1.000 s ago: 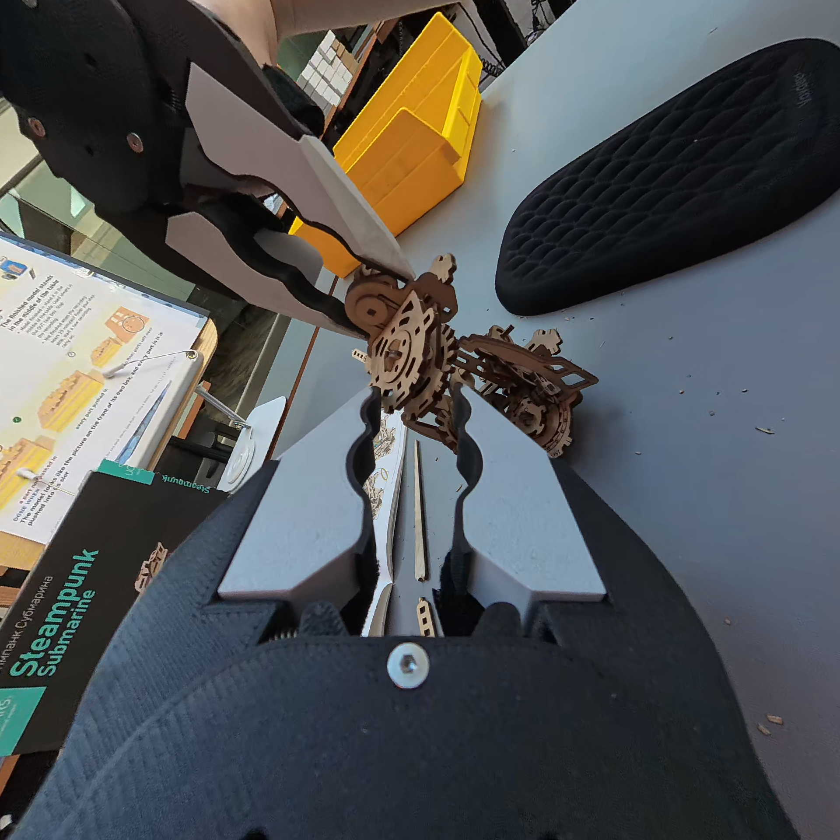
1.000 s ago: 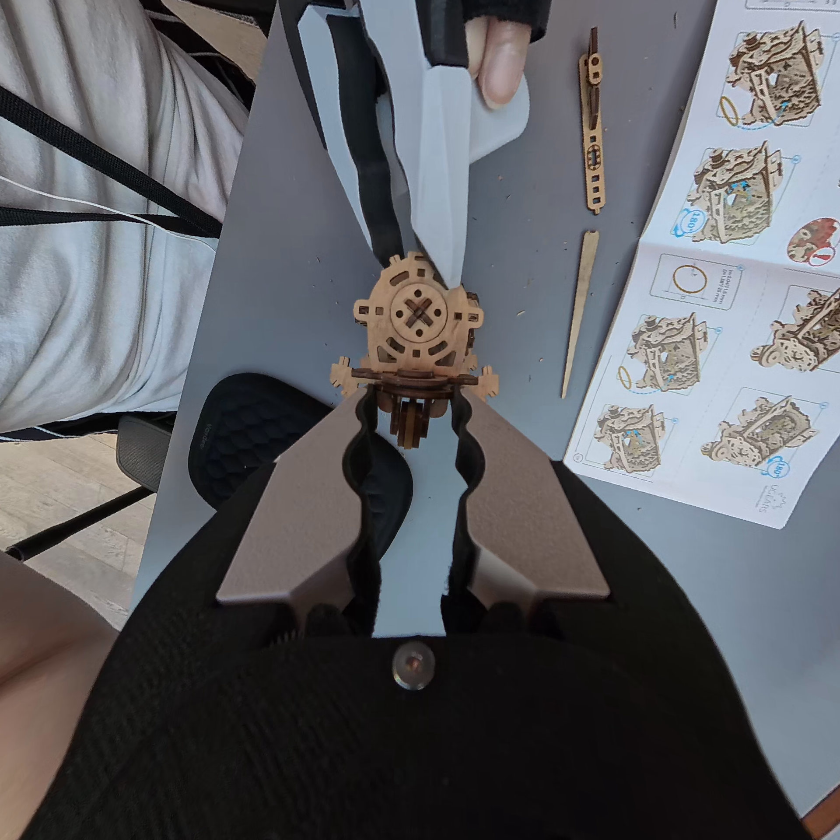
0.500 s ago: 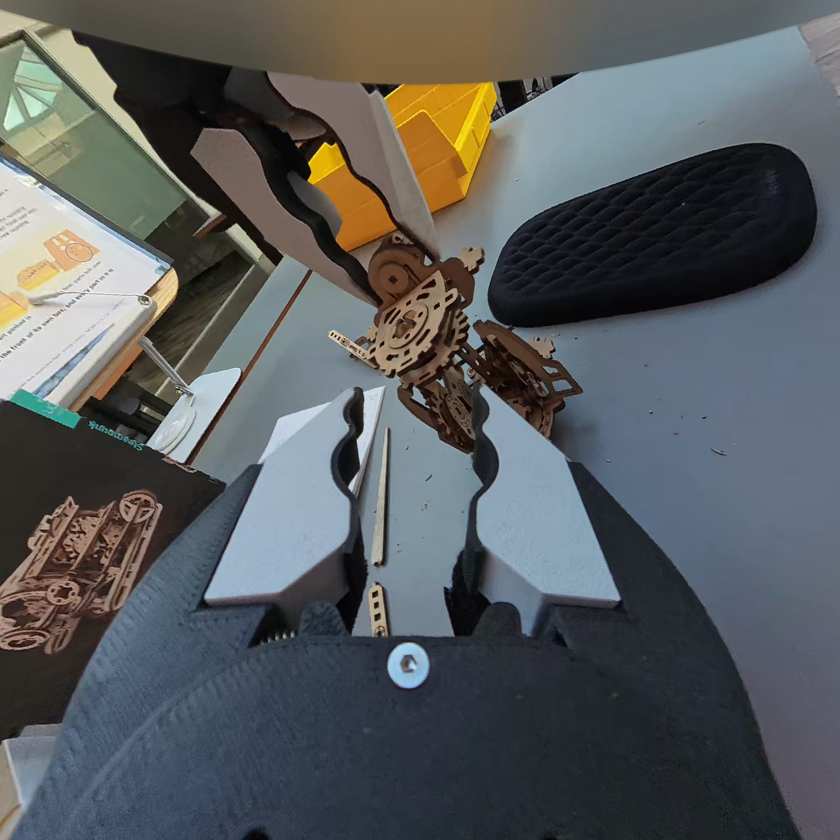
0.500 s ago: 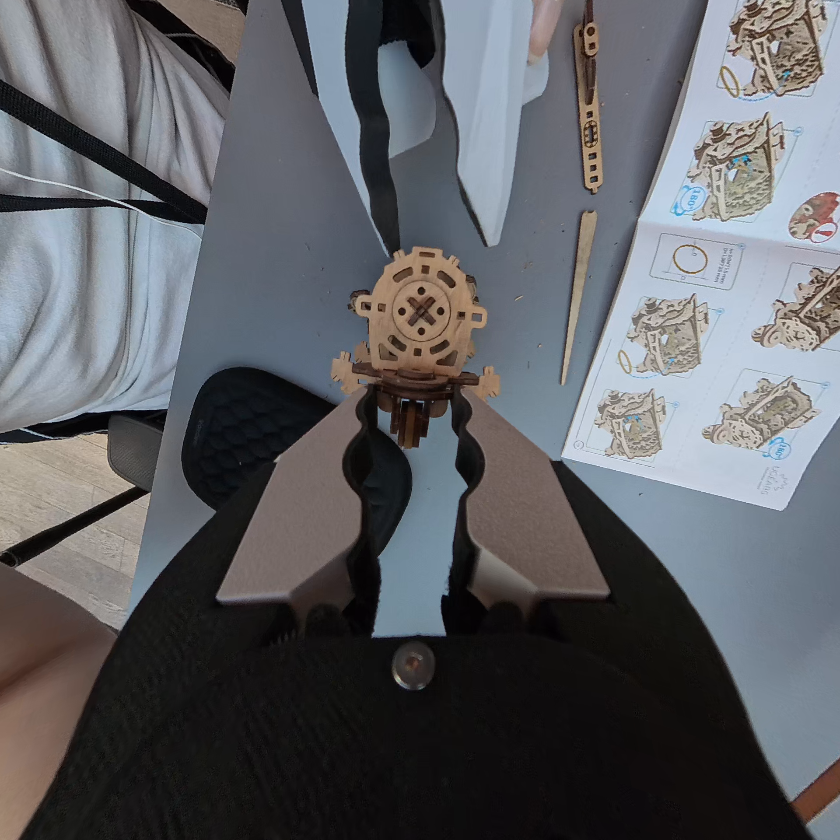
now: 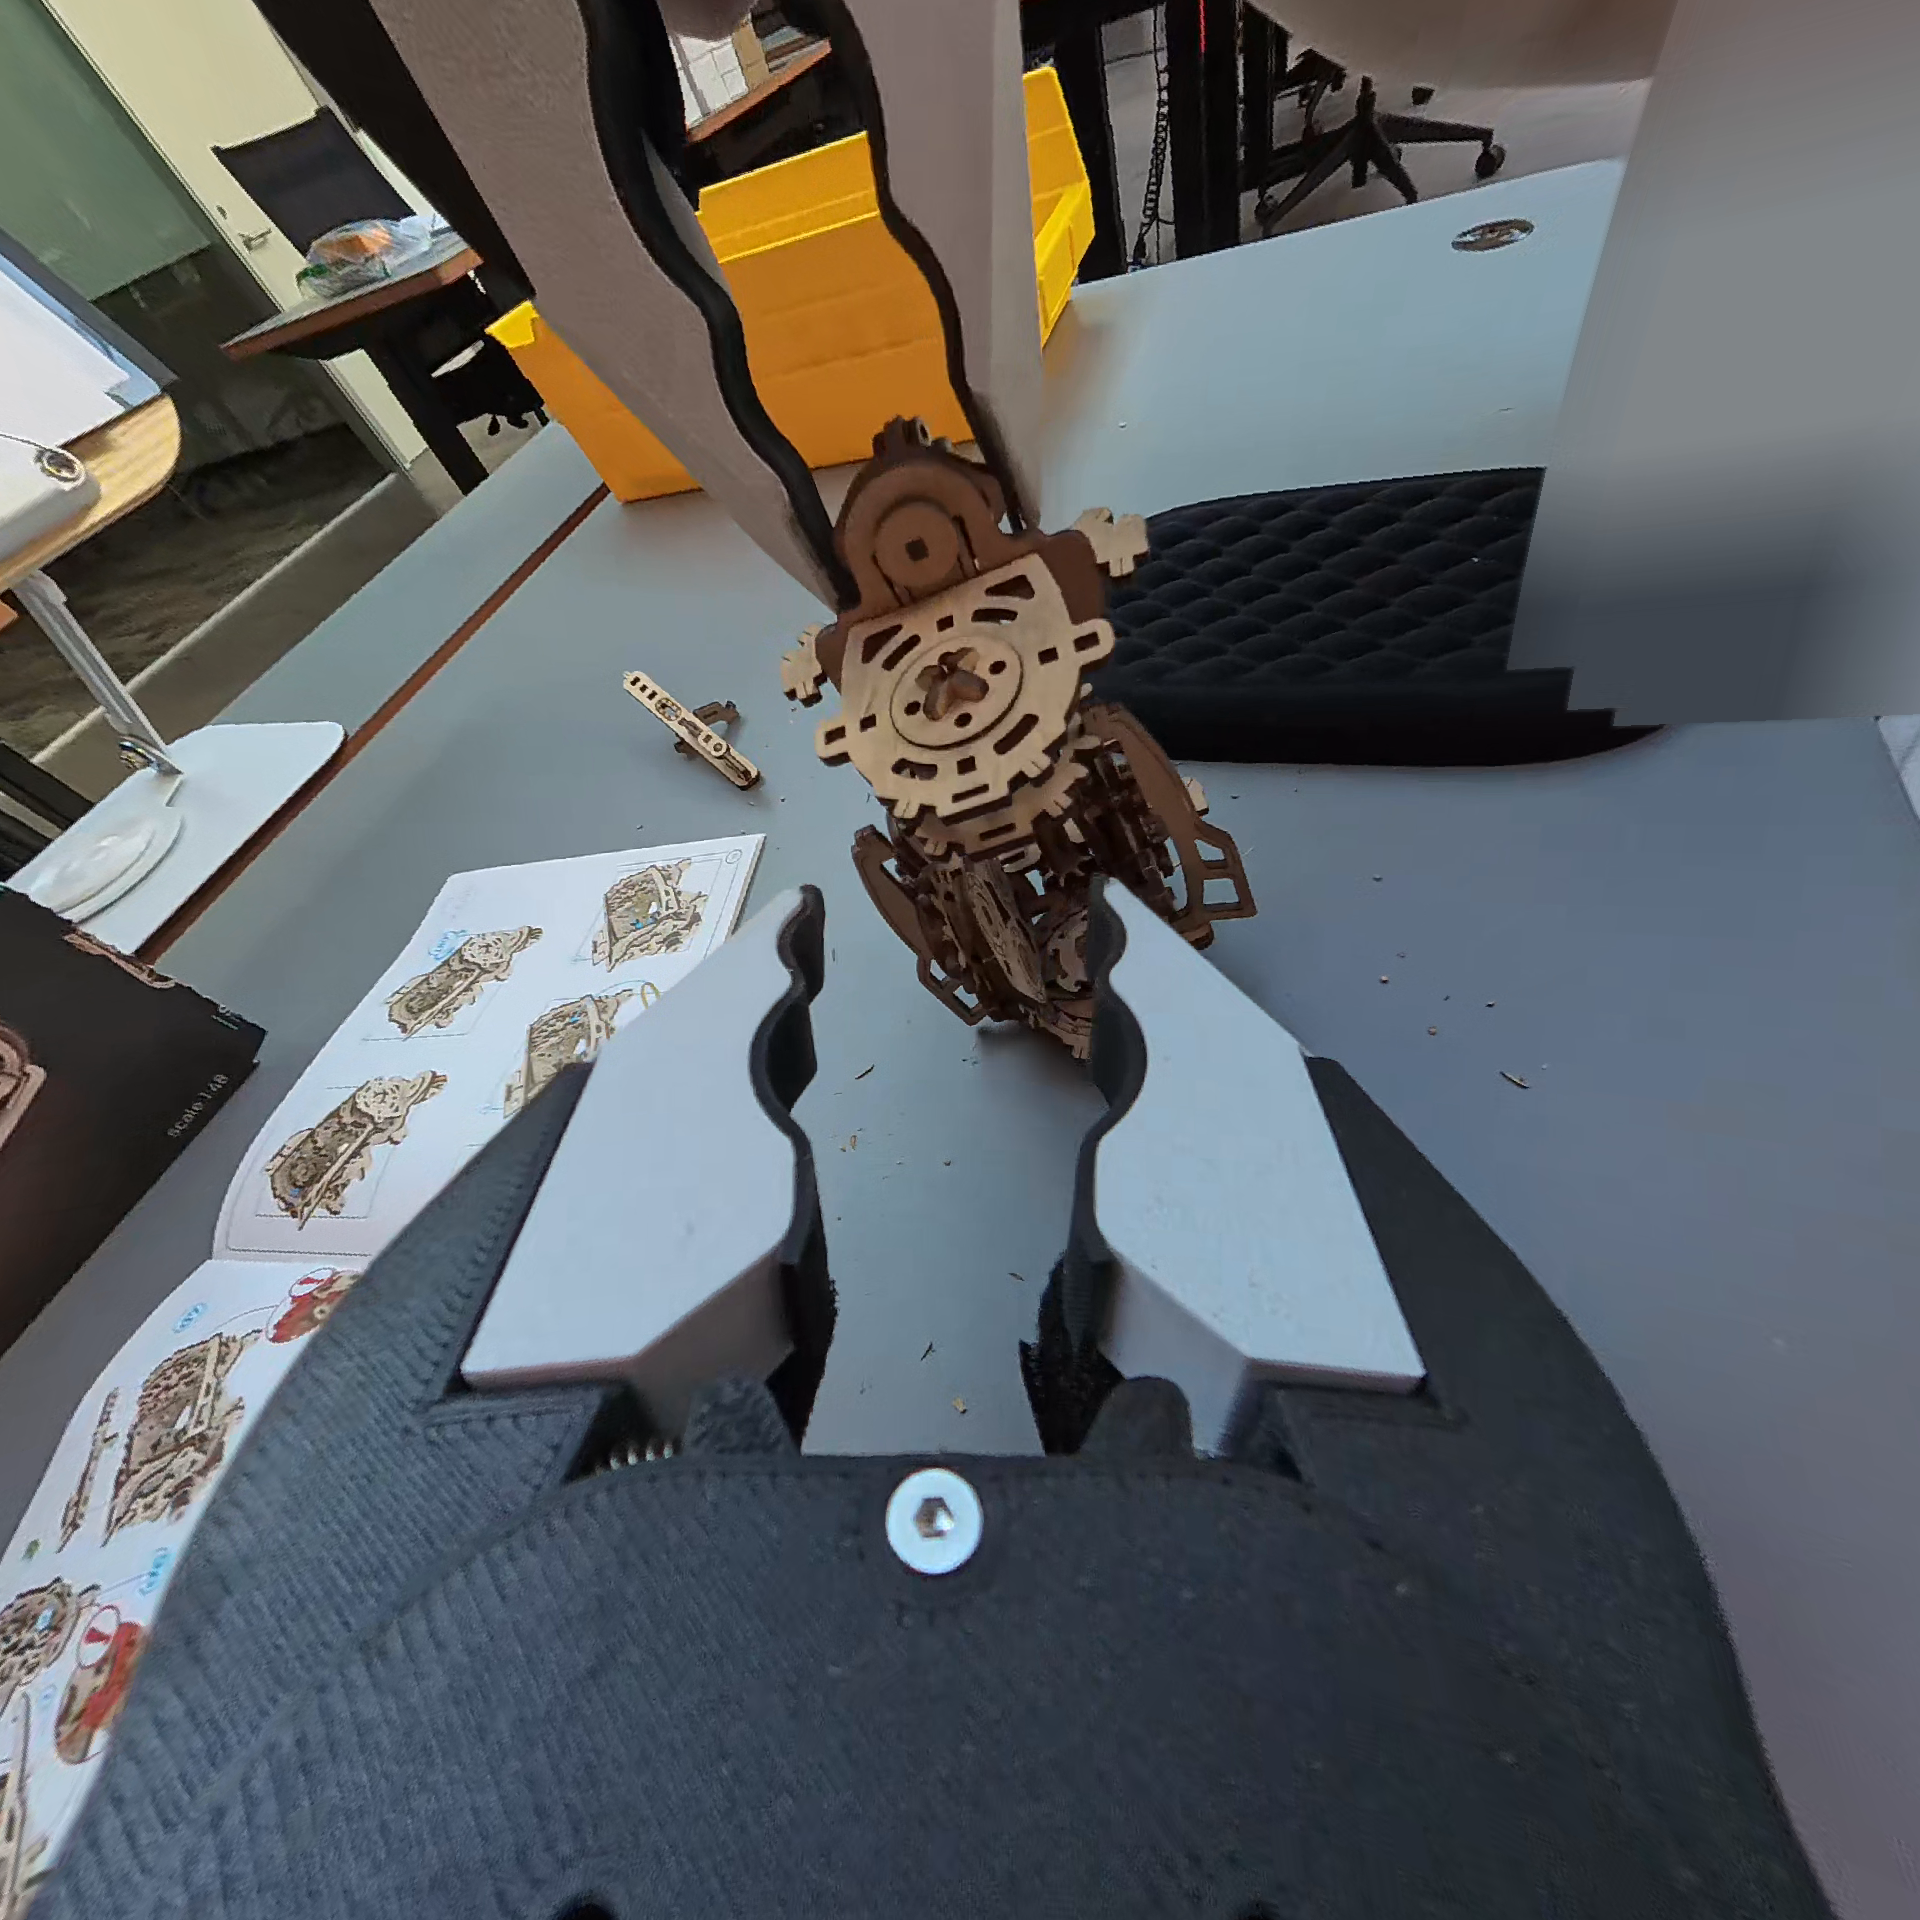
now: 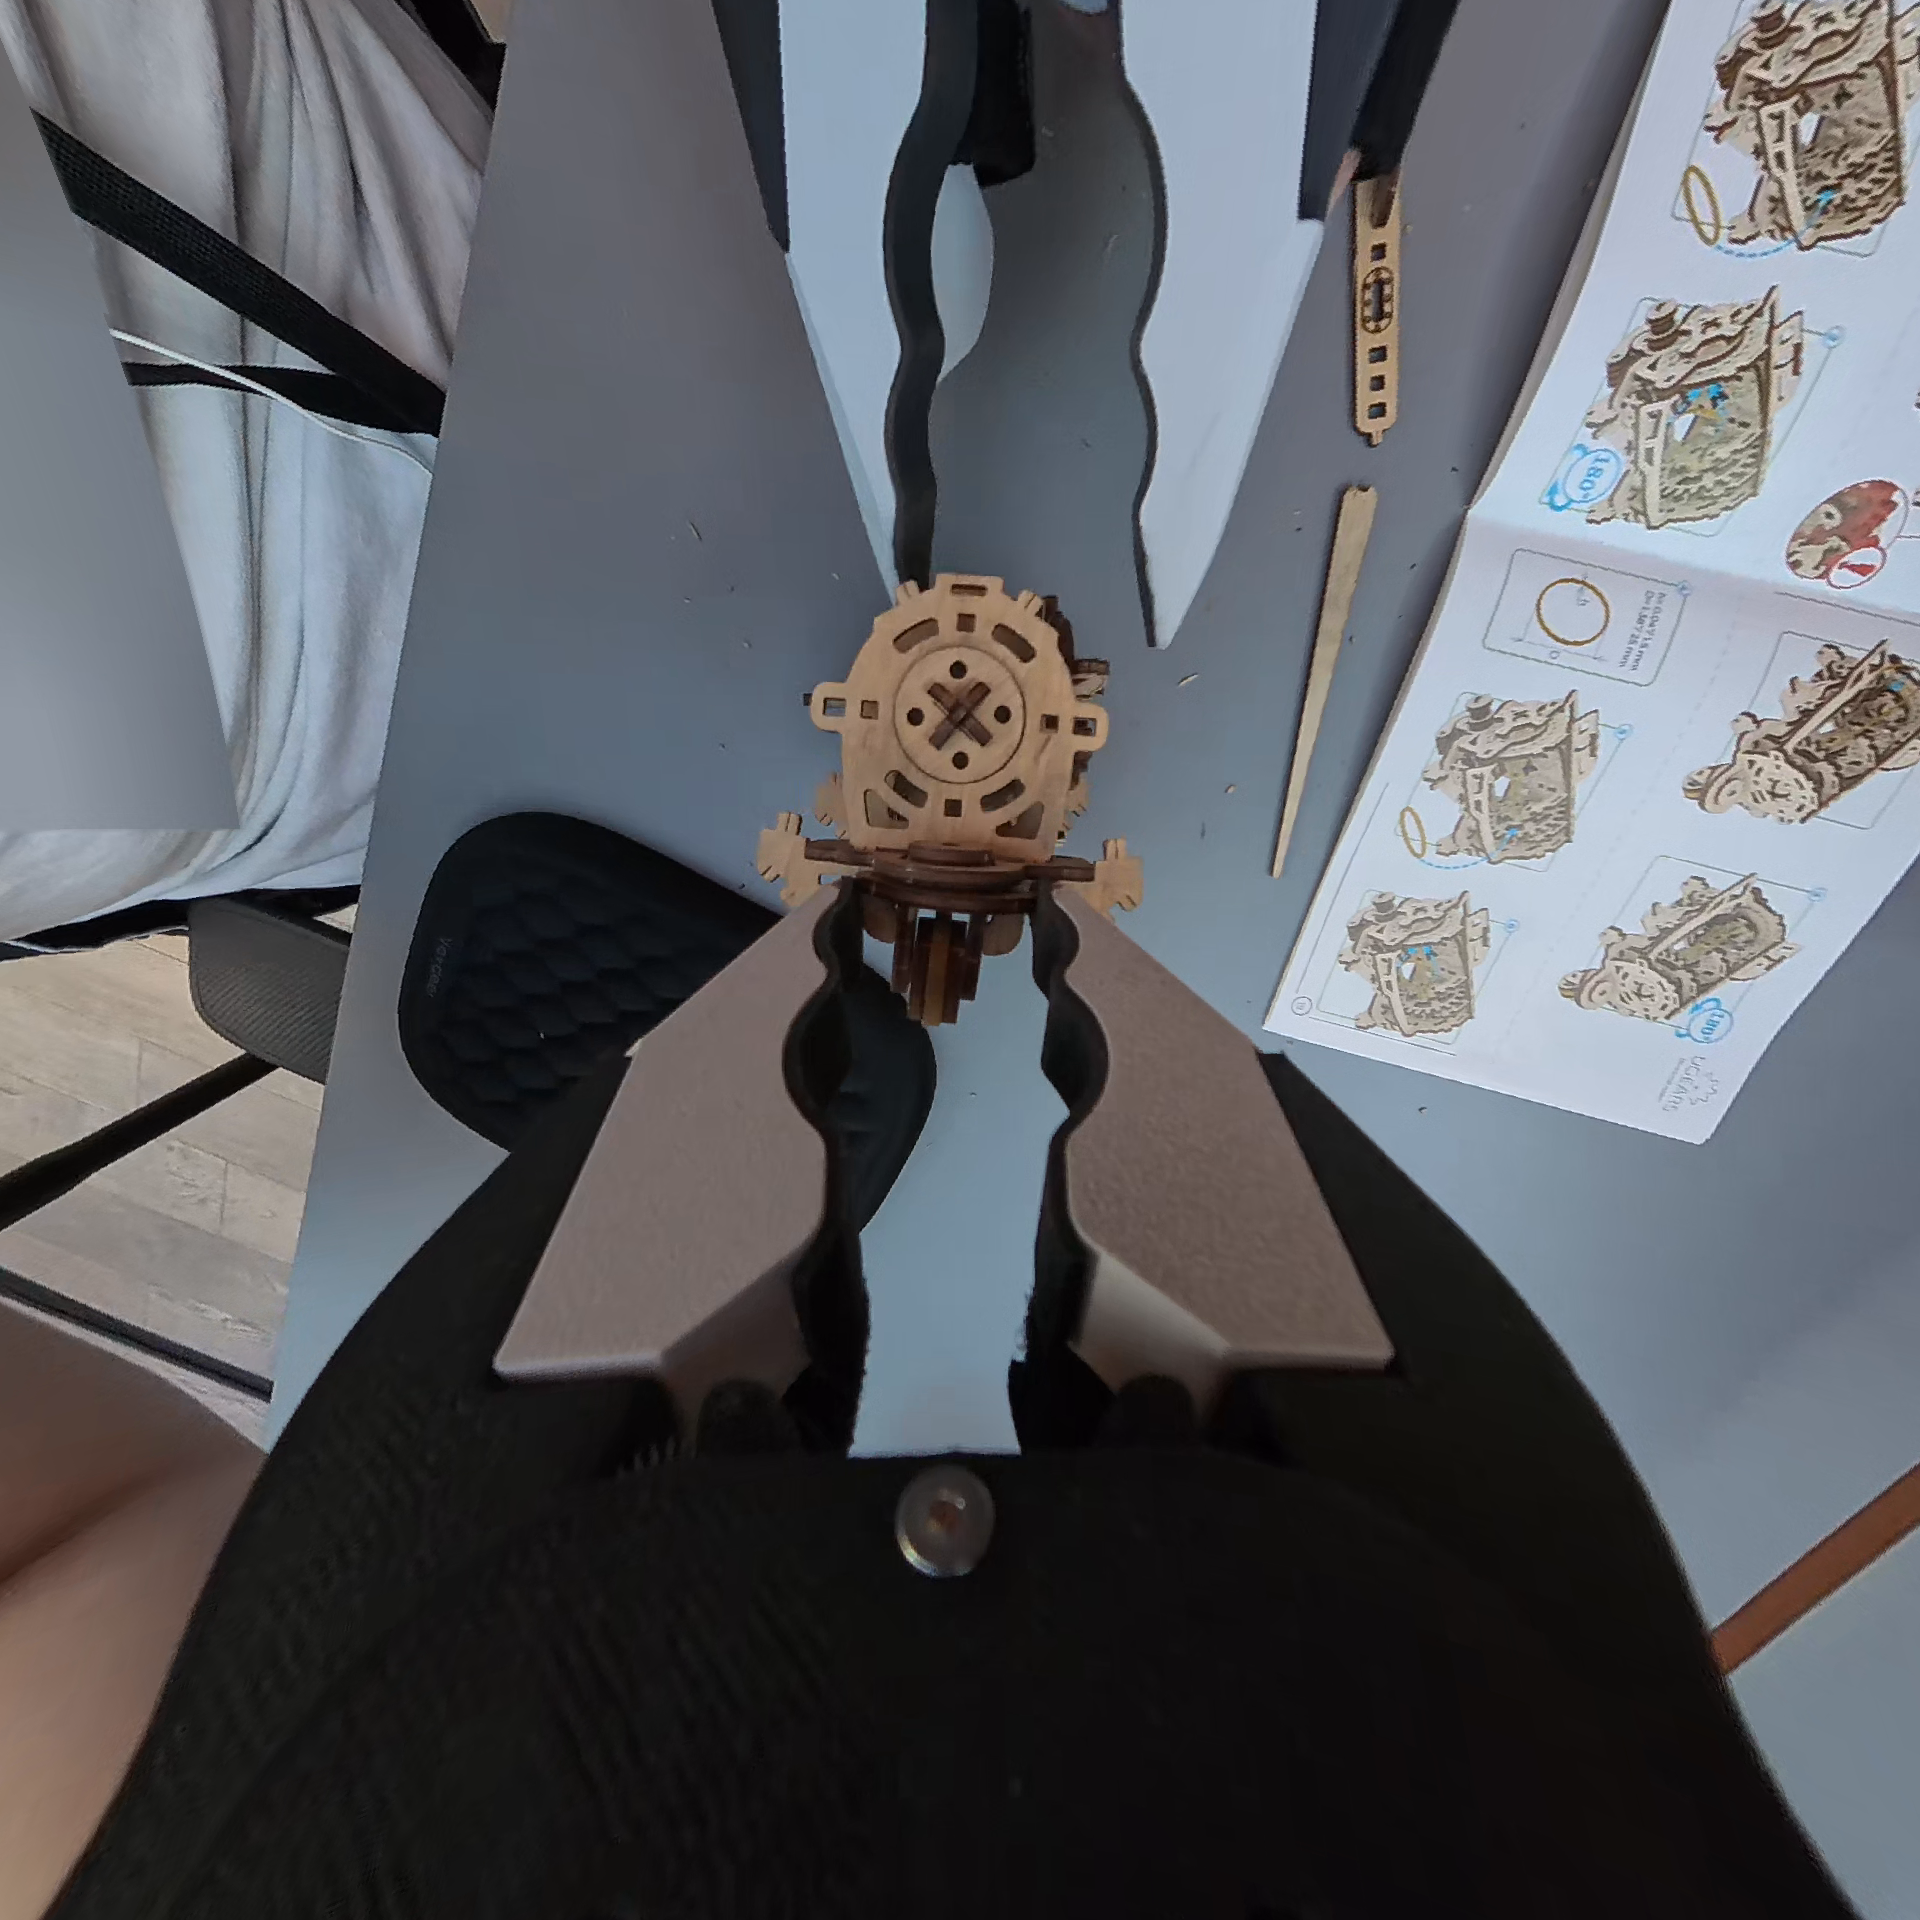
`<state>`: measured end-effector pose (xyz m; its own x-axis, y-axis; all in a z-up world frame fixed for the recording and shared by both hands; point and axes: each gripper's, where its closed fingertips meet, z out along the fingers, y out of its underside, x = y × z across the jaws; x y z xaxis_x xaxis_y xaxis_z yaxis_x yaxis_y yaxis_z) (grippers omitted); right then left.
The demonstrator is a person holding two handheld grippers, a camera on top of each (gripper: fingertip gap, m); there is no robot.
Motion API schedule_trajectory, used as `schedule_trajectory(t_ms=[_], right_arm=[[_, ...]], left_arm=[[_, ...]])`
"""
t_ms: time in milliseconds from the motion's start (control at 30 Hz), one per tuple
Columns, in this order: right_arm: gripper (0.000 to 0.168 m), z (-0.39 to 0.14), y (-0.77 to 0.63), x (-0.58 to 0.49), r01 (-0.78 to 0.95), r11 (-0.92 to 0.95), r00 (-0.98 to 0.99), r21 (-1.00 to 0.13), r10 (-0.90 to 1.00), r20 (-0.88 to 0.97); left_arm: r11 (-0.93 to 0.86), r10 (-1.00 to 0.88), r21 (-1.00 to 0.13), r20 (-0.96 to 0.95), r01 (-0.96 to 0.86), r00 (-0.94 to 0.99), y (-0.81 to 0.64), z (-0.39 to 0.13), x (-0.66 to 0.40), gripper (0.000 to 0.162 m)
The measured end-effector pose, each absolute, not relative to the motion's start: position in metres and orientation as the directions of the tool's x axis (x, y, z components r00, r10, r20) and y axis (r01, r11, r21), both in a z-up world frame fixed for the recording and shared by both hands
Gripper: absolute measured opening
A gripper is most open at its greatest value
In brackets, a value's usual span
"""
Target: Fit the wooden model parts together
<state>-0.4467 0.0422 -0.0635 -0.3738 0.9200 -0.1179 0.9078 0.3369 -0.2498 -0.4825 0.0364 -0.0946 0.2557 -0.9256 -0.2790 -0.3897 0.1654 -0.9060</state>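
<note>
The wooden model [image 5: 961, 717], a gear-faced assembly of light and dark plywood, stands upright over the grey table [image 5: 1558, 1039]. My right gripper [image 6: 940, 920] is shut on the dark knob at its top and comes down from above in the left wrist view [image 5: 925, 520]. The model's round face [image 6: 961, 727] points at the right camera. My left gripper [image 5: 956, 925] is open and empty, with its right fingertip beside the model's lower end. It shows open at the top of the right wrist view [image 6: 1034, 613]. I cannot tell if the model touches the table.
A loose slotted wooden strip [image 5: 691, 727] and a pointed wooden stick [image 6: 1320, 686] lie by the instruction sheet [image 6: 1621, 727]. A black quilted pad [image 5: 1320, 613] lies behind the model, with a yellow bin [image 5: 831, 301] at the far edge. A black box [image 5: 94, 1091] sits left. A person's torso [image 6: 260, 520] is at the table's edge. The tips of one gripper are about 6 centimeters away from the tips of the other.
My left gripper has opened, let go of the model and drawn back. The right gripper still holds the model, which now stands more upright.
</note>
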Motion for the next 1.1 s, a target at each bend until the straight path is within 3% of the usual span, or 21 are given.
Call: schedule_trajectory(t_ms=[567,800,1000,1100], right_arm=[[0.032,-0.064,0.042,-0.456,0.93,0.308,-0.344,-0.198,0.922,-0.181],[0.032,-0.068,0.038,-0.455,0.93,0.301,-0.342,-0.211,0.919,-0.196],[0.033,-0.069,0.038,-0.454,0.918,0.314,-0.36,-0.24,0.915,-0.18],[0.033,-0.069,0.039,-0.453,0.916,0.316,-0.363,-0.248,0.916,-0.17]], left_arm=[[0.064,-0.946,-0.954,-0.152,-0.294,0.288,0.034,-0.08,-0.488,0.052],[-0.1,-0.931,-0.961,-0.002,-0.259,0.366,0.02,-0.082,-0.492,0.066],[-0.2,-0.89,-0.941,0.058,-0.273,0.453,-0.001,-0.094,-0.49,0.057],[-0.298,-0.87,-0.934,0.181,-0.196,0.459,-0.009,-0.091,-0.481,0.046]])
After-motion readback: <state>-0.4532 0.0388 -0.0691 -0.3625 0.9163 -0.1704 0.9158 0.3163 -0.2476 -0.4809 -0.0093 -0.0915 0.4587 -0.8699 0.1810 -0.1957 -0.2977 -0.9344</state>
